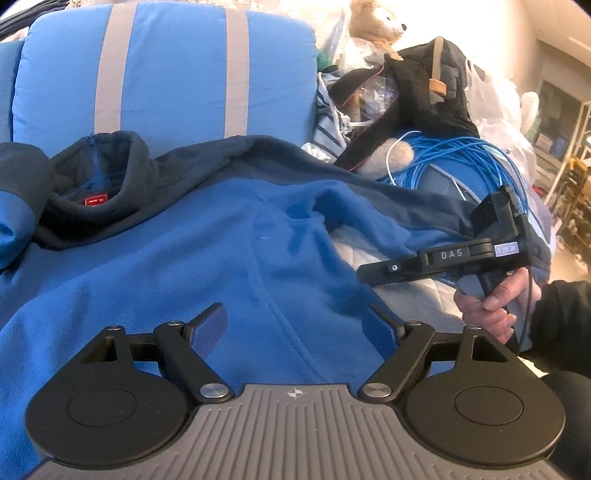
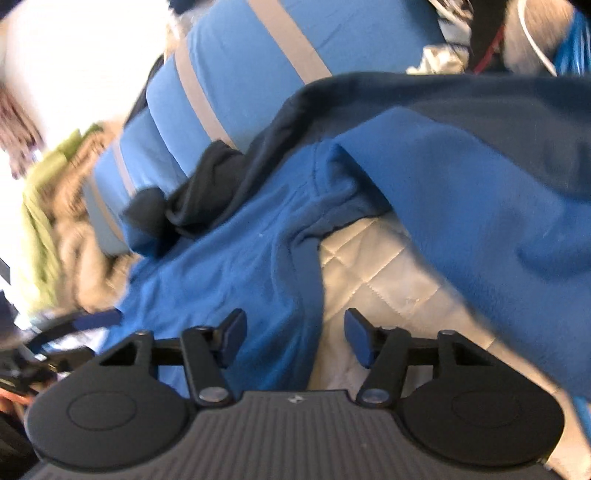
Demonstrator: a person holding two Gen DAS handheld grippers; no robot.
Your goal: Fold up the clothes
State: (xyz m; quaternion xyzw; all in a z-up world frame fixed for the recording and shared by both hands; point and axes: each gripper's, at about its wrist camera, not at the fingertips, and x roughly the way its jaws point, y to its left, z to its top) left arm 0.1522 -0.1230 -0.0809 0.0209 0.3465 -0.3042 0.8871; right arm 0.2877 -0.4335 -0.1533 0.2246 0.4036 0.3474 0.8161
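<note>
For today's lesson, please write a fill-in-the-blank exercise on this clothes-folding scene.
1. The fleece jacket is mostly ____ in colour.
2. The label inside its collar is ____.
3. A coil of ____ cable lies beside the teddy bear.
4. The left gripper hovers with its jaws ____.

Answers: blue; red; blue; open

Blue cushion with grey stripes at 12 o'clock. Teddy bear at 1 o'clock, black bag below it. Blue cable coil at 2 o'clock. White quilted cover underneath.
</note>
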